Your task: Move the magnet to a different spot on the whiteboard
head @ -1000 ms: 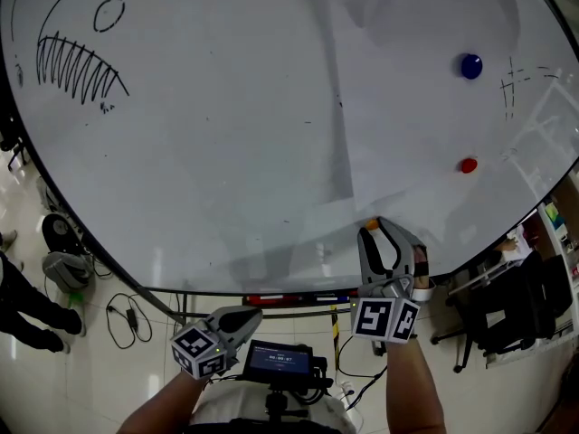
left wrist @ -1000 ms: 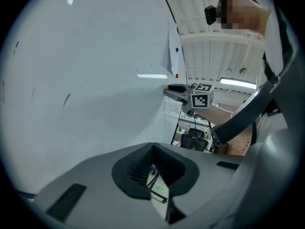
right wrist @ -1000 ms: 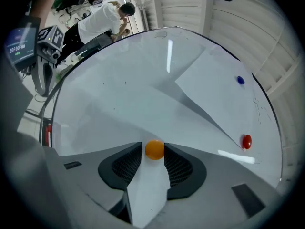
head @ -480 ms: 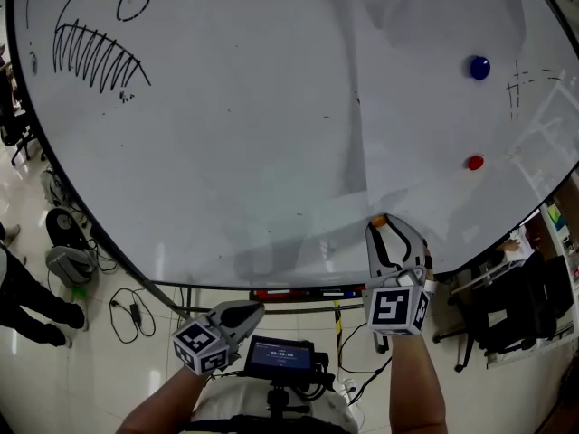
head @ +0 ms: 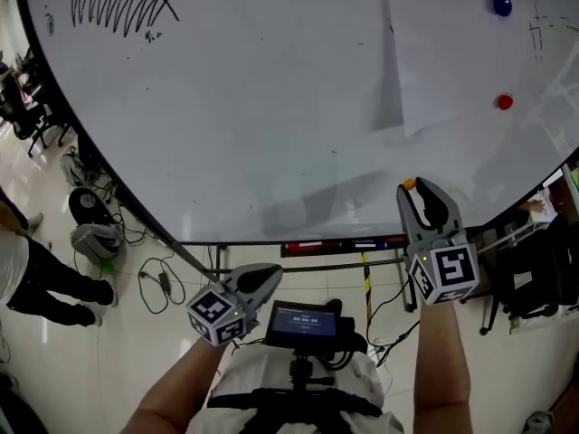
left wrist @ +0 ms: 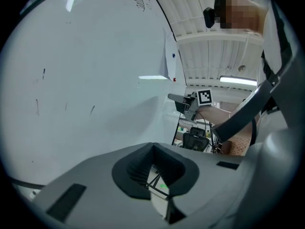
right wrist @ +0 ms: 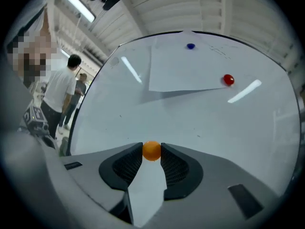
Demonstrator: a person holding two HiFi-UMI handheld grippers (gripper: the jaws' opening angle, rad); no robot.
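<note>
Pinched tight between the tips of the right claw (head: 418, 189): orange magnet (right wrist: 152, 150), low by the whiteboard's (head: 271, 107) bottom edge. Higher up, well apart: red magnet (right wrist: 228, 79), blue magnet (right wrist: 190, 46), paper sheet (right wrist: 181, 73). Left claw (left wrist: 152, 148) closed, empty, below the board.

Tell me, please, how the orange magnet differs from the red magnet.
Colour: the orange magnet is orange, the red magnet red.
Hold: the orange magnet is pinched between the right gripper's jaws; the red magnet has no gripper on it.
Place: the orange magnet is near the whiteboard's lower edge; the red magnet sits higher up, at a paper sheet's corner.
Both are small and round.
</note>
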